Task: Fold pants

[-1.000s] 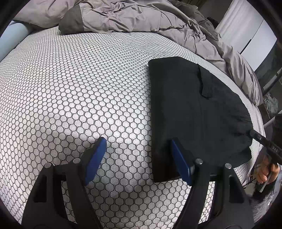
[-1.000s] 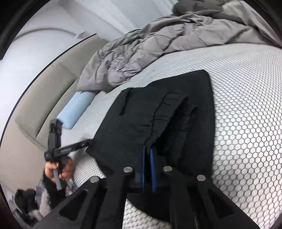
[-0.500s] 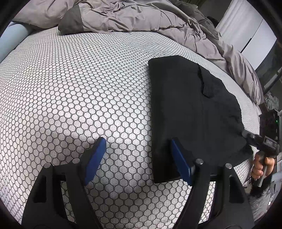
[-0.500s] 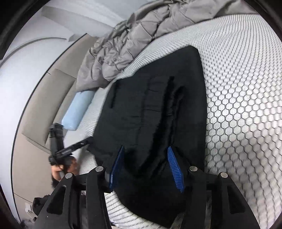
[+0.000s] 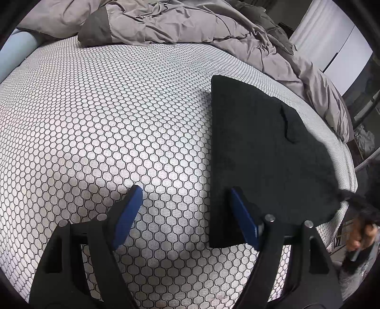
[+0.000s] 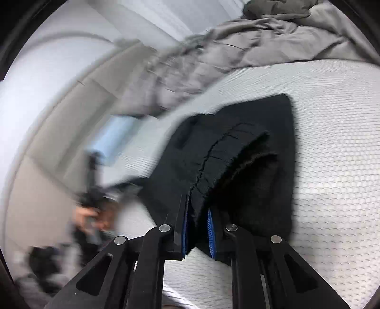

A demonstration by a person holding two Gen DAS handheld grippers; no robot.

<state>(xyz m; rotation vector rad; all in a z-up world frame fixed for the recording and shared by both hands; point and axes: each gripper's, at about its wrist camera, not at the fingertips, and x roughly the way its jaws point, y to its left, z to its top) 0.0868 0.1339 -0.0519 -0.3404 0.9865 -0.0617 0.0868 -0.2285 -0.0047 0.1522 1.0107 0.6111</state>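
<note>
right hand-held gripper (image 6: 198, 228) is closing its blue pads on the gathered waistband edge of the black pants (image 6: 237, 171); fabric sits between the pads and they look pressed onto it, though that view is blurred. from this camera the pants run from the pads toward 12 o'clock, with the elastic edge lifted into a ridge above the rest of the cloth.

left hand-held gripper (image 5: 185, 214) hangs spread wide over the bed (image 5: 106, 118), nothing between its pads. its right-side pad overlaps the near corner of the pants in the picture; contact cannot be told. its other pad is over bare honeycomb-patterned bed cover.

in the left wrist view the pants (image 5: 261, 147) lie folded into a flat dark slab at 2 o'clock from the gripper, close to the bed's edge. at 4 o'clock, off that edge, a blurred hand (image 5: 361, 237) holds the other tool at the pants' corner.

rumpled grey duvet (image 5: 178, 21) is heaped along the far side at 12 o'clock, apart from the pants. pale blue pillow (image 5: 14, 52) sits at 10 o'clock. no container shows in either view.
</note>
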